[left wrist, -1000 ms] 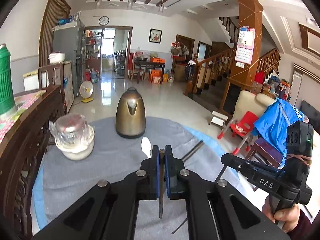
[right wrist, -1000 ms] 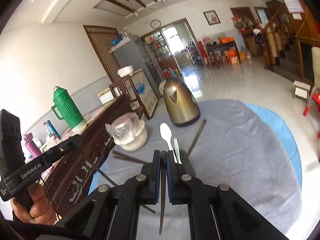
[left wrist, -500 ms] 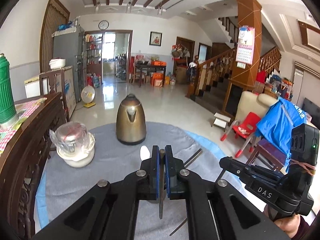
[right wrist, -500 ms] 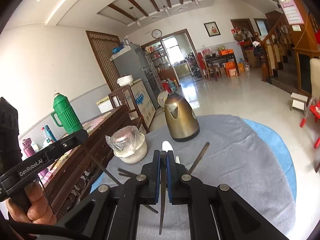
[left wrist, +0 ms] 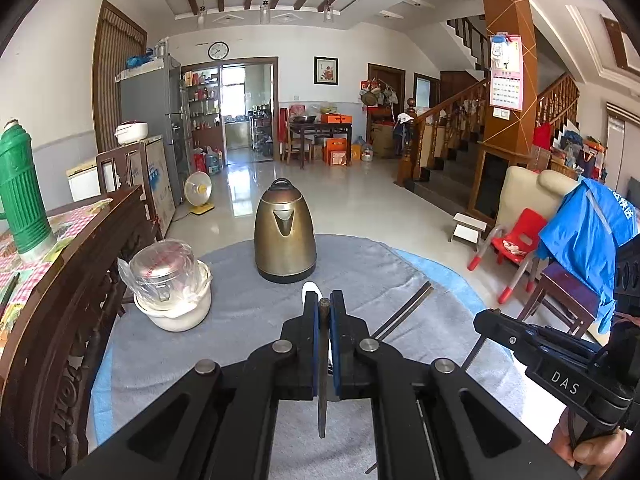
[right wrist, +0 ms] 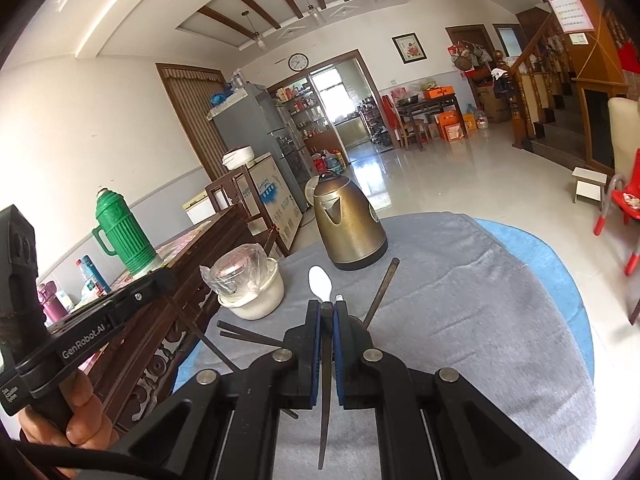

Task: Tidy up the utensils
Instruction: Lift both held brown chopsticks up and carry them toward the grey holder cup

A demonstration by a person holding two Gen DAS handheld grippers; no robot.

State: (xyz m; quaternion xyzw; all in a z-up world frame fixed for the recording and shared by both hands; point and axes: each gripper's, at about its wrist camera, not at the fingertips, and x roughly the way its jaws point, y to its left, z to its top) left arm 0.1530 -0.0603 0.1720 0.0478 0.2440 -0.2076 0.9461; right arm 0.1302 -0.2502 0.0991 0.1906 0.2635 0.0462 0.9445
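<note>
We've got a dark chopstick clamped in each claw right now. The left claw (left wrist: 325,312) is clenched on one chopstick (left wrist: 322,380) that runs back along the gap between the blue pads, its blunt end poking out at the tips. The right claw (right wrist: 327,312) is squeezed tight on another one (right wrist: 325,392) the same way, thin end pointing back toward the camera.

Everything sits on a round tabletop (right wrist: 460,288) with a grey cloth over a blue cover. Just past the right claw's tips there's a white spoon (right wrist: 320,283) lying flat, bowl pointing toward the kettle (right wrist: 349,226); from the left view only its bowl (left wrist: 310,289) peeks out above the claw. A loose chopstick (right wrist: 382,294) lies on the cloth just right of the spoon, angled up toward the kettle base. Two more (right wrist: 248,334) lie side by side to the left, below the white bowl (right wrist: 256,300), which has a clear plastic-wrapped cup sitting in it. In the left view another pair (left wrist: 404,310) lies to the right of the claw.

Each claw shows up in the other's camera, held by a hand (right wrist: 76,420) on a black grip. A green thermos (right wrist: 122,232) stands on the carved wooden cabinet off to the left.
</note>
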